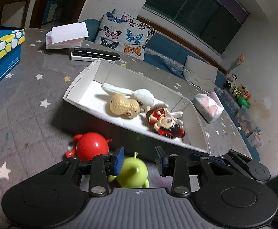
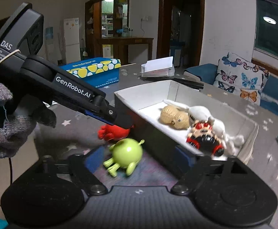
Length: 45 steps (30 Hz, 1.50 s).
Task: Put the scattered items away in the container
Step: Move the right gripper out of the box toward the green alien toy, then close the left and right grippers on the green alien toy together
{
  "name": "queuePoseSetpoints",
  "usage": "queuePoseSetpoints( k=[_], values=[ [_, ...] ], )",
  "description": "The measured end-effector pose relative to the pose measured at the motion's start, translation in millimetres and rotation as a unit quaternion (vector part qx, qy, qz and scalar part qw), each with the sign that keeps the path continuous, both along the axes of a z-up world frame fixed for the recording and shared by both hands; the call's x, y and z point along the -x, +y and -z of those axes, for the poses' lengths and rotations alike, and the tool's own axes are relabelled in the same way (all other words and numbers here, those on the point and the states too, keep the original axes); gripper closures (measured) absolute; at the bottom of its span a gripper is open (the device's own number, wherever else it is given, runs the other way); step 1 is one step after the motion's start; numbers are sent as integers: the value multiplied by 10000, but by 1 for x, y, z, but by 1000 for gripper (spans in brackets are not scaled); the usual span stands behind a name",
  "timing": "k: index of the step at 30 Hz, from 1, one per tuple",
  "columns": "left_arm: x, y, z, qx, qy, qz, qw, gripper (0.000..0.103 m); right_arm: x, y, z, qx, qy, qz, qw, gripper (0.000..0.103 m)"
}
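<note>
At lower centre of both views, the green toy [image 1: 132, 173] lies on the table beside the box [image 1: 76, 87], between the spread left gripper [image 1: 140, 159] jaws; the right gripper [image 2: 139, 159] gapes empty; squaring both pads on its round body should prevent slipping.

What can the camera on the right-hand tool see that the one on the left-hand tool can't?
Only the right wrist view shows the gloved hand holding the left gripper from outside, plus a white fridge and a wooden cabinet in the room behind.

Only the left wrist view shows the row of small toys along the wall.

Both show the white box holding the peanut toy, the figure in red and the white plush, with the green toy and red toy outside it on the starry grey cloth.
</note>
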State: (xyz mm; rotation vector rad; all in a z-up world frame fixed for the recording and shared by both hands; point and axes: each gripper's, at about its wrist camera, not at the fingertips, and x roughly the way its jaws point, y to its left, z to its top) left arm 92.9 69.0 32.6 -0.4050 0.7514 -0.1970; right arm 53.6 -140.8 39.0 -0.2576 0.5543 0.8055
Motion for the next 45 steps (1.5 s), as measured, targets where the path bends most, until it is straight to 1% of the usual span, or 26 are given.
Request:
queuePoseSetpoints(
  k=[3, 8, 14, 15, 18, 21, 22, 23, 24, 29, 32, 34, 37, 39, 40, 45],
  values=[
    [6, -1, 4, -11, 34, -21, 10000, 66, 11, -1, 3, -75, -93, -43, 9999, 3],
    [8, 3, 12, 14, 147, -74, 9999, 66, 16, 5, 9, -220, -13, -66, 9997, 3],
    [1, 6, 21, 88, 285, -35, 9995, 66, 13, 15, 20, -202, 112, 85, 9997, 10],
    [-1, 8, 22, 120, 291, -23, 9995, 66, 10, 16, 22, -208, 165, 111, 9996, 13],
    [-5, 11, 25, 205, 310, -3, 9993, 66, 5, 20, 29, -188, 260, 202, 9993, 19],
    [-9, 14, 28, 279, 354, 15, 9990, 66, -2, 24, 36, -151, 339, 292, 9989, 22],
    [-11, 15, 29, 293, 367, 36, 9989, 66, -4, 26, 38, -153, 378, 303, 9987, 24],
    [-12, 15, 29, 304, 383, 54, 9988, 66, -6, 27, 40, -150, 417, 309, 9985, 29],
    [-14, 16, 29, 318, 394, 67, 9987, 66, -8, 29, 42, -138, 445, 331, 9984, 31],
    [-16, 20, 32, 382, 431, 146, 9982, 66, -16, 34, 48, -132, 572, 369, 9976, 33],
    [-18, 21, 32, 421, 432, 181, 9980, 66, -20, 36, 50, -143, 646, 377, 9971, 40],
    [-19, 21, 32, 432, 435, 186, 9979, 66, -23, 37, 51, -171, 697, 389, 9967, 40],
    [-21, 22, 33, 492, 450, 196, 9976, 66, -26, 39, 52, -195, 753, 382, 9962, 44],
    [-22, 23, 35, 547, 485, 209, 9971, 66, -27, 40, 52, -234, 806, 353, 9959, 50],
    [-22, 23, 36, 584, 494, 213, 9968, 66, -28, 40, 52, -246, 833, 339, 9956, 51],
    [-22, 23, 38, 646, 483, 241, 9965, 66, -29, 42, 54, -232, 859, 318, 9955, 52]
  ],
)
